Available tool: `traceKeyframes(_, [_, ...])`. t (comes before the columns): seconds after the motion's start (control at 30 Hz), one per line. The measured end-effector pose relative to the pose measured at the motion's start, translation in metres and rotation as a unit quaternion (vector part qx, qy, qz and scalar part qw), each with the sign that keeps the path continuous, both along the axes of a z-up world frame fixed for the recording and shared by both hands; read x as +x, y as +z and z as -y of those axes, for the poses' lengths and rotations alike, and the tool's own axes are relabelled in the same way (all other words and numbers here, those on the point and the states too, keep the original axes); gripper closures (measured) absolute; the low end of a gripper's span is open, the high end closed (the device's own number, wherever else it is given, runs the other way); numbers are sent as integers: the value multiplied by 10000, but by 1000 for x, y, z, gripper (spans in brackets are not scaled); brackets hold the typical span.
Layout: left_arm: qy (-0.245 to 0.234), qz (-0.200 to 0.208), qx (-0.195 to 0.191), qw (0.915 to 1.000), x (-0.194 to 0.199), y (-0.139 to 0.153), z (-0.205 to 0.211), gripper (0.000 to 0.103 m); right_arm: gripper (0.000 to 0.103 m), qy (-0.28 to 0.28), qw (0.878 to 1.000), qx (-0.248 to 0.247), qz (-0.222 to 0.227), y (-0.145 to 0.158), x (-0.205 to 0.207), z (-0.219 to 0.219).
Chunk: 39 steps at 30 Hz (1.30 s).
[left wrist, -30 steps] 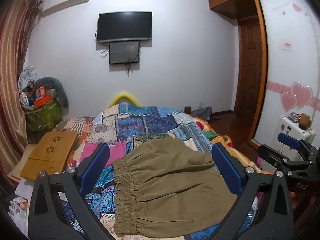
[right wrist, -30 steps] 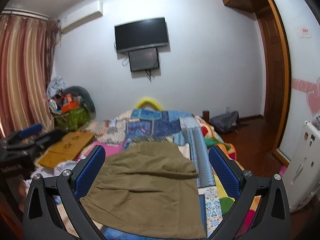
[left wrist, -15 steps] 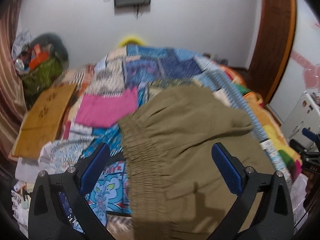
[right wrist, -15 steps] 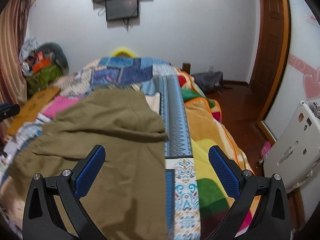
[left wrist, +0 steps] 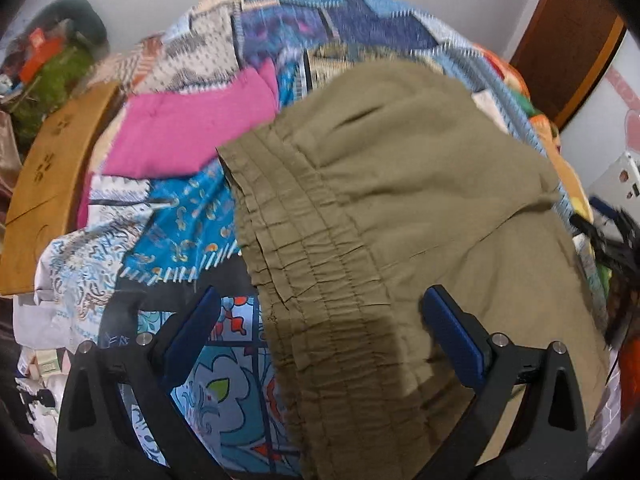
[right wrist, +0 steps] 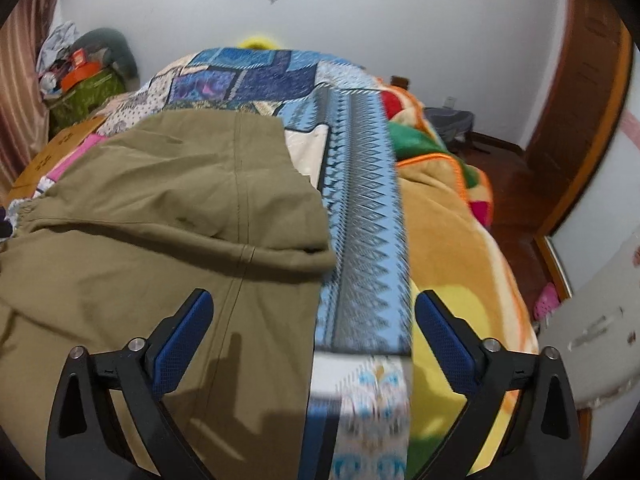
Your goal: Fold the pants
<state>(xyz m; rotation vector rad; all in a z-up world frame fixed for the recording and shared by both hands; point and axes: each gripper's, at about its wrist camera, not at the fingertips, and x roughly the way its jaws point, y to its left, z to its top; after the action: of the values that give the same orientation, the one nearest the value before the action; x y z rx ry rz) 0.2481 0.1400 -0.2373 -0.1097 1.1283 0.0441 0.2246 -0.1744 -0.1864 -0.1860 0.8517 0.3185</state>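
While both grippers hang above the bed (right wrist: 460, 240), the olive pants (left wrist: 420, 208) lie spread flat on the patchwork quilt (left wrist: 192, 224) near the bed's near edge, partly folded, one layer lapped over the other with a soft crease across the middle. Left gripper (left wrist: 320, 324) has its blue-padded fingers (left wrist: 192, 328) spread wide, straddling the gathered elastic waistband (left wrist: 312, 280); nothing pinched, and contact with the cloth cannot be told. Right gripper (right wrist: 310, 328) is also spread wide, nothing between the pads, poised over the pants' right-hand edge (right wrist: 316, 280) where it meets a blue zigzag strip (right wrist: 368, 216) of the quilt. In the right wrist view the pants (right wrist: 168, 208) cover the left half of the bed, a seam running down the fabric. An orange and yellow blanket (right wrist: 452, 264) covers the bed's right side. A pink cloth (left wrist: 188, 132) lies on the quilt just beyond the waistband, and a wooden board (left wrist: 48, 184) sits at the bed's left edge. Both views slightly motion-blurred.
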Motion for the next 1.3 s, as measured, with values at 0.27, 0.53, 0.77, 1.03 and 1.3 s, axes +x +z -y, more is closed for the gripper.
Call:
traceKeyframes(0.27, [53, -30, -325, 9995, 8, -14, -10, 0, 36, 714, 9960, -185, -502, -32, 46, -15])
traceKeyframes(0.53, [-4, 256, 78, 9996, 3, -14, -11, 0, 71, 709, 9934, 341, -832, -39, 57, -10])
traceKeyframes(0.77, [-113, 346, 395, 9986, 3, -13, -11, 0, 77, 513, 9918, 573, -1021, -41, 65, -2])
traceKeyframes(1.03, [-30, 292, 651, 9974, -3, -10, -22, 0, 103, -457, 9937, 302, -976, -35, 70, 28])
traceKeyframes(1.3, [12, 440, 474, 9979, -8, 14, -20, 0, 65, -39, 9939, 634, -898, -7, 46, 42])
